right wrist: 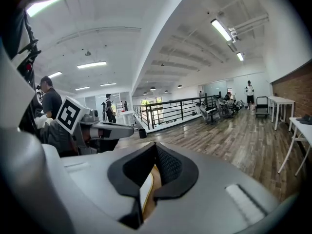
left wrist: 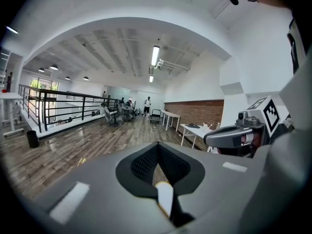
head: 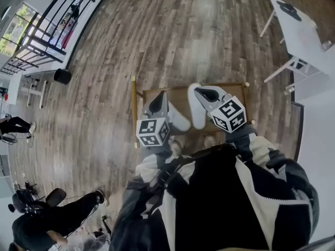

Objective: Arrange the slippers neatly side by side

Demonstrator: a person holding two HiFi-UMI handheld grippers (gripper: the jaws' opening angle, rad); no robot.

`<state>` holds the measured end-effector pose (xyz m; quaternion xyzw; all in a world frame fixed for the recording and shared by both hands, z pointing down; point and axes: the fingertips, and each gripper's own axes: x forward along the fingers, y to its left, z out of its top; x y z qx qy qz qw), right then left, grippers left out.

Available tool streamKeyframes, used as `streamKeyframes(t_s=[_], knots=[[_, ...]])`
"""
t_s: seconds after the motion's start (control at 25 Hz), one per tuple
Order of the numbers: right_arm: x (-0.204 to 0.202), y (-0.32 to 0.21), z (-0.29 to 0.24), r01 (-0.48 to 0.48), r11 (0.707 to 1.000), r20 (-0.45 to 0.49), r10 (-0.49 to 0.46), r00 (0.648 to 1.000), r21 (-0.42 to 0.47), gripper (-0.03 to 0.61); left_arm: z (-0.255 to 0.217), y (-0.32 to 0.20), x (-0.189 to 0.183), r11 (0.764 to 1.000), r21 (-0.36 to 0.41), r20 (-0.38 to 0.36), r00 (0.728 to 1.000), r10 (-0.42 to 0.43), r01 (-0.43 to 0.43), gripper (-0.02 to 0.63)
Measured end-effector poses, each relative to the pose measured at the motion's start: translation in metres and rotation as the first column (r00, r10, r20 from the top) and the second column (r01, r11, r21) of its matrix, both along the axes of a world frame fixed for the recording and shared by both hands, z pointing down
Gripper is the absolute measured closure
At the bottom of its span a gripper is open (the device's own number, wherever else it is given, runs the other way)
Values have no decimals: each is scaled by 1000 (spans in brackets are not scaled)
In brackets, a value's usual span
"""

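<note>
Although already lifted, not yet set down or lined up. Counts, by the look of it, as roughly midway: done with the pickup, short of the placing and of squaring the pair side by side. Carries the left slipper (head: 177, 118) in the left gripper (head: 159, 116) and the right slipper (head: 197, 109) in the right gripper (head: 213, 101), both grey and off-white, over a low wooden stand (head: 180, 93) with brass-coloured posts. Holds them near each other but apart, at different angles, so not parallel. Cannot tell from the head view whether either touches the stand. Clamps both pairs of jaws together on a slipper's upper, right at the dark foot opening. Shows, in the left gripper view, a pale jaw tip tucked inside that opening, with grey upper spreading to both sides; shows the same in the right gripper view. Puts each slipper, then, directly at its gripper's tips, filling the lower part of that view. Needs, most likely, lowering onto the stand, turning to match, and closing the gap.
</note>
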<state>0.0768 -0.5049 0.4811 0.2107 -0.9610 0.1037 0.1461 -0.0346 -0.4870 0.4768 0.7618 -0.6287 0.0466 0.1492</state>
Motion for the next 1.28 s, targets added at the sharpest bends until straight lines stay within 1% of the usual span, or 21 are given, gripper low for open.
streamKeyframes(t_s=[0.08,0.2,0.32,0.4,0.48,0.56,0.6,0.68,0.72,0.76,0.8,0.84,0.92,1.04,1.12,1.2,1.28], knots=[[0,-2,-1,-12,1000,-2,12,1000,6,574,6,-2,-2,1000,-9,8,1000,12,-12,597],[6,-6,0,-44,999,1,44,999,-2,573,28,-2,-4,998,-61,14,1000,25,-24,597],[19,-8,2,-71,997,-12,71,997,-5,574,63,0,-2,991,-129,-34,999,38,-42,597],[29,-8,3,-90,996,-16,90,996,-2,574,90,2,-4,982,-182,-58,998,31,-41,597],[39,-9,3,-111,994,-16,111,994,-1,572,117,5,-8,969,-243,-69,998,14,-30,560],[49,-10,5,-129,992,-23,129,991,-3,574,145,9,-12,951,-309,-69,998,-6,-15,539],[53,-10,7,-136,991,-29,136,990,-4,572,159,11,-13,940,-342,-66,998,-16,-7,533],[61,-11,8,-149,989,-37,149,988,-2,572,187,16,-17,913,-407,-60,997,-45,17,500],[64,-12,9,-155,988,-41,154,987,0,574,200,19,-20,899,-437,-62,996,-69,35,469],[68,-13,9,-160,987,-45,159,986,2,574,211,22,-22,883,-466,-68,993,-96,53,414],[72,-13,9,-165,986,-49,165,985,3,573,222,25,-23,866,-495,-74,990,-121,69,387],[75,-13,10,-170,985,-54,170,984,4,574,234,28,-25,848,-525,-78,987,-140,79,384],[79,-13,11,-180,984,-63,180,982,3,574,256,32,-27,812,-577,-81,983,-166,89,353],[85,-12,13,-194,981,-72,193,979,0,574,274,32,-30,775,-623,-70,979,-190,106,330],[88,-11,14,-199,980,-77,198,977,-1,573,282,32,-30,754,-647,-79,974,-211,111,320],[90,-11,14,-203,979,-83,202,976,-1,572,288,31,-29,740,-663,-103,966,-239,113,311],[93,-10,15,-206,979,-87,205,975,-1,574,291,28,-29,732,-671,-117,959,-259,116,311]])
